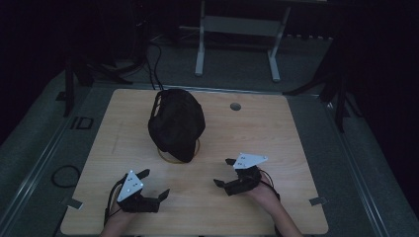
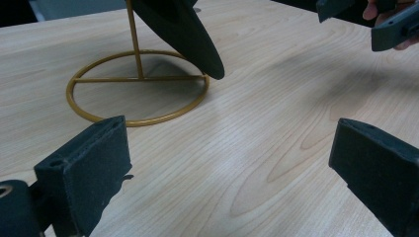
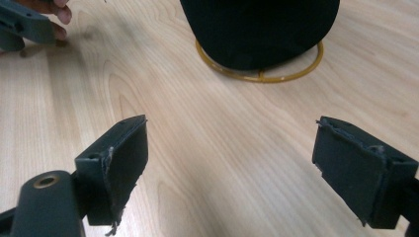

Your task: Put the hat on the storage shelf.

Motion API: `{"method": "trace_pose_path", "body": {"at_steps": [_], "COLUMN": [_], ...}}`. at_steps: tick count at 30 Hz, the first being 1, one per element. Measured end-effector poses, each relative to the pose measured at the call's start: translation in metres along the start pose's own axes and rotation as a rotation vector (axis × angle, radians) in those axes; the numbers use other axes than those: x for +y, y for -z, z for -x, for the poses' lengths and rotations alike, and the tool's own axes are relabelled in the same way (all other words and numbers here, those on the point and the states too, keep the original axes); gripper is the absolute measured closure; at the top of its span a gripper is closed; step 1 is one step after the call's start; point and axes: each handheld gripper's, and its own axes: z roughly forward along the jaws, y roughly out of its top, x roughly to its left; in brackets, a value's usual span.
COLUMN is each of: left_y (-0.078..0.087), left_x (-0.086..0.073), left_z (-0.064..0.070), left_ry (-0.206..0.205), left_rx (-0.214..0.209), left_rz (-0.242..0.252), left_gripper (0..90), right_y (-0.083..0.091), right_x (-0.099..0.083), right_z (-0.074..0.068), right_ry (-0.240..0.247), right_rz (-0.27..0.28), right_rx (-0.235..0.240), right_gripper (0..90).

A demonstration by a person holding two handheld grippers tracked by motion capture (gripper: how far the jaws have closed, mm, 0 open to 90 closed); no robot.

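Observation:
A black cap (image 1: 176,122) hangs on a gold wire stand whose ring base (image 1: 168,156) rests on the wooden table (image 1: 276,133). In the left gripper view the cap's brim (image 2: 185,34) tilts down over the ring base (image 2: 138,81). The right gripper view has the cap (image 3: 259,29) above the ring base (image 3: 262,74). My left gripper (image 1: 154,184) is open near the table's front left, nothing between its jaws. My right gripper (image 1: 225,172) is open at front right, also holding nothing. Both sit apart from the cap, in front of it.
A round cable hole (image 1: 235,106) lies in the table behind the cap. Cables (image 1: 155,64) run over the floor behind the table, and a white frame (image 1: 237,29) stands farther back. A cable loop (image 1: 64,175) lies on the floor at left.

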Motion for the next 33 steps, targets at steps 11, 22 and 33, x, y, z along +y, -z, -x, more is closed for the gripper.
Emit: {"method": "trace_pose_path", "body": {"at_steps": [11, 22, 33], "left_y": [-0.001, -0.002, -0.001], "left_x": [-0.001, -0.002, -0.002], "left_z": [0.000, 0.000, 0.000], "left_ry": [-0.003, -0.006, -0.010], "left_rx": [-0.002, -0.002, -0.006], "left_rz": [-0.007, -0.012, -0.014], "left_gripper": [2.9, 2.9, 2.9], "right_y": [0.009, 0.023, 0.035], "right_x": [-0.027, -0.049, -0.063], "right_z": [0.002, 0.005, 0.010], "right_ry": [-0.025, -0.055, -0.064], "right_rz": [-0.011, -0.027, -0.030], "right_rx": [-0.017, -0.033, -0.074], "right_gripper": [13.8, 13.8, 13.8]}}
